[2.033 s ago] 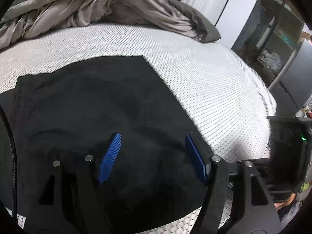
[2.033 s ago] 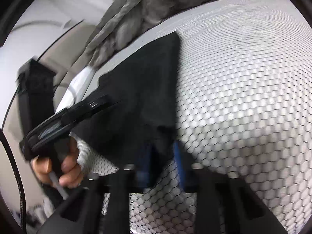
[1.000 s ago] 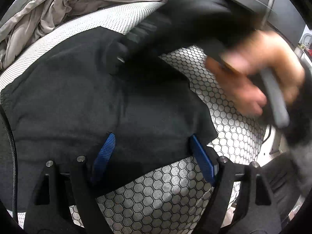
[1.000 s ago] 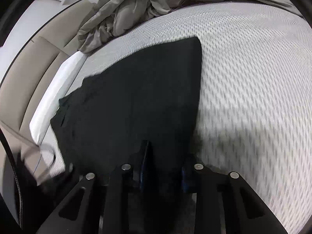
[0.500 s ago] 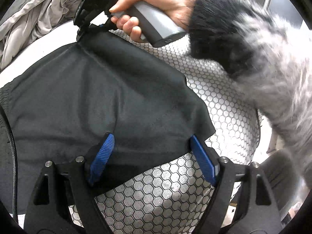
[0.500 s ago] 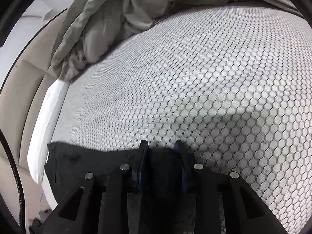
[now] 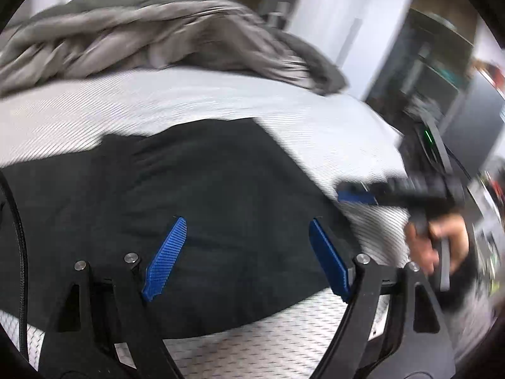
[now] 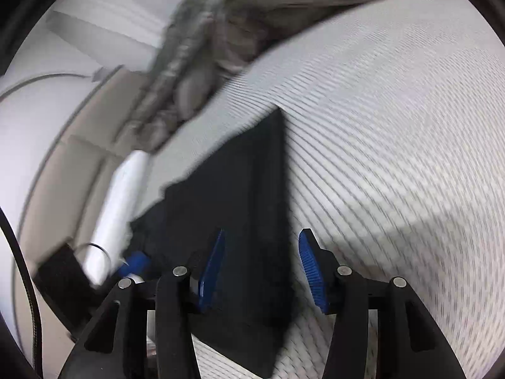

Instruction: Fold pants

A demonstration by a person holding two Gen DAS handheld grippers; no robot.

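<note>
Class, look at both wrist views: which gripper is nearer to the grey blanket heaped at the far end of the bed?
Neither clearly. Left gripper and right gripper both hover over the black pants, well short of the blanket.

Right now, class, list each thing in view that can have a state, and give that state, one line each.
pants: folded, lying flat on the mattress
duvet: crumpled at the far side
left gripper: open, empty
right gripper: jaws opening, pads off the pants
</note>
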